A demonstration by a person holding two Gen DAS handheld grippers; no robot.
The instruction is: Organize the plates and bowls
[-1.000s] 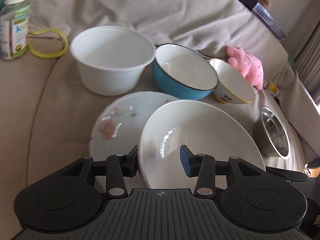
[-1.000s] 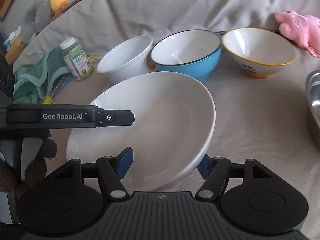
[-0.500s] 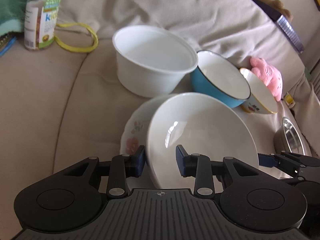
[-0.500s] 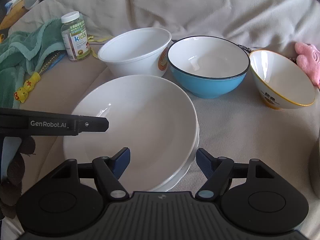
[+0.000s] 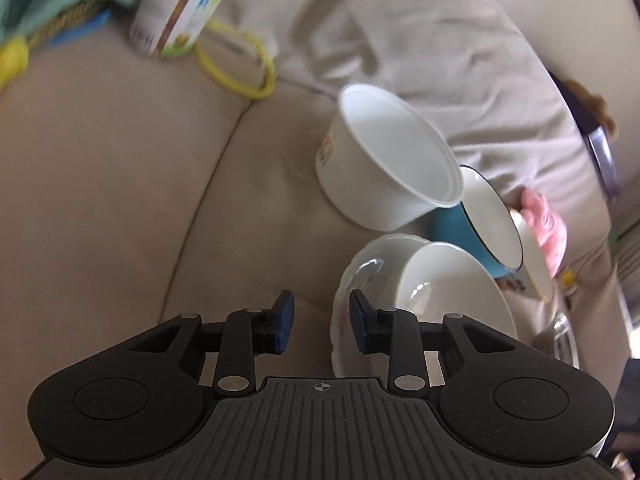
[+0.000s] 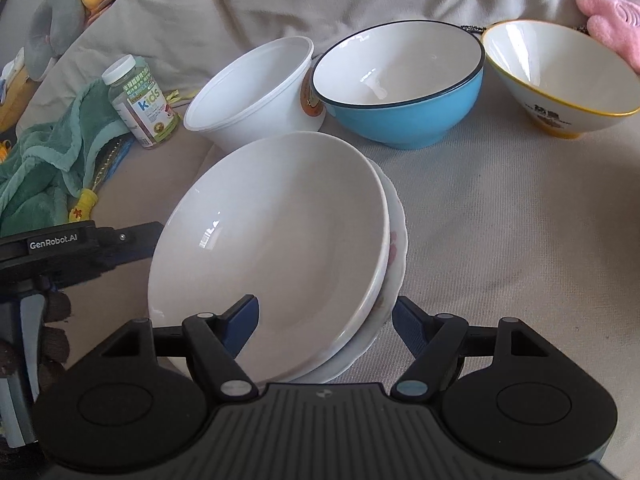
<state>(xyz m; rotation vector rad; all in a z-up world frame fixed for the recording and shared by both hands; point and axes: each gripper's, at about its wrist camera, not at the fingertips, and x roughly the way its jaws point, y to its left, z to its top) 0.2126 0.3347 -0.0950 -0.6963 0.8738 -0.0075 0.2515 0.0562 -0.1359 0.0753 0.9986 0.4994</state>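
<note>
Fingers (image 6: 246,316) of the right gripper (image 6: 324,316) gape wide, straddling the stacked white plate's (image 6: 272,232) lower-centre rim; left gripper (image 5: 322,320) narrow, empty.

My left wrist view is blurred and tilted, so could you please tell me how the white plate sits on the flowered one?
Observer: The white plate lies on the flowered plate but off-centre, so the flowered rim shows only along the right side.
Operator: Thank you. Are the right tongs holding that stack?
Observer: No. The right tongs stand open at its near edge, one pad over the white plate and the other outside the flowered rim.
Operator: And the yellow-rimmed bowl, which I barely see?
Observer: The yellow-rimmed bowl stands upright and empty, to the right of the blue bowl.
</note>
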